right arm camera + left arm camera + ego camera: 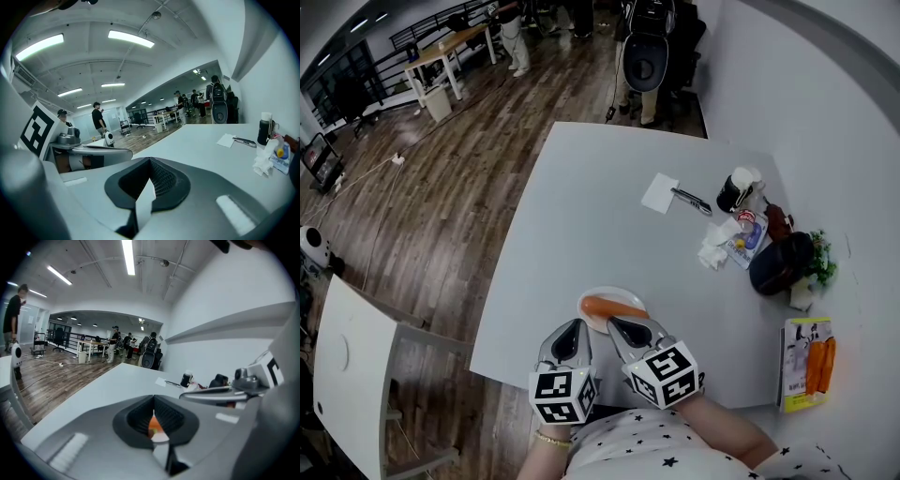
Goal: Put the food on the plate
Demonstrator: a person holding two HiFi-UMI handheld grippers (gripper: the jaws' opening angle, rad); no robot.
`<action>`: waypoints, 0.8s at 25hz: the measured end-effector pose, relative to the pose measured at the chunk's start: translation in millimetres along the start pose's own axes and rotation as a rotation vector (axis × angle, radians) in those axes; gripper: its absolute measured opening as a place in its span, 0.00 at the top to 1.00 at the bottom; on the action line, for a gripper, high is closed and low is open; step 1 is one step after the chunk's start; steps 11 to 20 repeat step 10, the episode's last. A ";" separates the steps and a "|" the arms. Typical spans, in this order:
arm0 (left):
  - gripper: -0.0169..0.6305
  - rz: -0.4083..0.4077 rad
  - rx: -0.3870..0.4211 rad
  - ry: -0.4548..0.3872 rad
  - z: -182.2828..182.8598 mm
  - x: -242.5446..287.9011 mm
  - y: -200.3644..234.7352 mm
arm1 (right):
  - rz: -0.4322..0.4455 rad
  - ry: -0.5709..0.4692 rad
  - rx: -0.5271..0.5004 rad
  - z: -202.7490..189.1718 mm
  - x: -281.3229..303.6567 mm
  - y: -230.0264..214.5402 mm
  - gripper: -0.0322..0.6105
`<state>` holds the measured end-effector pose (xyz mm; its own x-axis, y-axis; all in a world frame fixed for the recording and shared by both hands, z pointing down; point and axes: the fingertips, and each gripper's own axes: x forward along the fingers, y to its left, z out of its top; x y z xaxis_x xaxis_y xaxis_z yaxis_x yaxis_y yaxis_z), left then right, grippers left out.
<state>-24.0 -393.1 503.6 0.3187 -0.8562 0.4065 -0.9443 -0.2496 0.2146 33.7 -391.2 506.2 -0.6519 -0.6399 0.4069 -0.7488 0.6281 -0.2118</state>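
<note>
An orange sausage-like piece of food (pixel 614 307) lies on a small white plate (pixel 602 290) near the table's front edge. My left gripper (pixel 571 330) hovers just in front of the plate, jaws shut and empty. My right gripper (pixel 621 327) is beside it, its tips over the plate's near rim, also shut with nothing held. In the left gripper view the jaws (pixel 153 401) meet, and a sliver of the orange food (pixel 154 423) shows below them. The right gripper view shows shut jaws (pixel 150 162) over bare table.
At the right of the white table (pixel 581 216) lie a paper slip (pixel 660 192), a pen-like tool (pixel 691 201), a dark cup (pixel 736 190), crumpled tissue (pixel 712 248), a black pouch (pixel 781 262), greens (pixel 821 258) and a carrot package (pixel 807 364). People stand far off.
</note>
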 end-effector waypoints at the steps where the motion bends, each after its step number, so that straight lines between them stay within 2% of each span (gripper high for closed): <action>1: 0.96 -0.002 0.001 0.000 0.0 0.4 -0.4 | 0.000 0.003 -0.002 -0.8 -0.2 0.3 0.95; 20: 0.96 -0.013 0.006 0.000 1.3 0.3 -1.7 | -0.003 0.004 -0.007 -1.4 0.0 2.1 0.95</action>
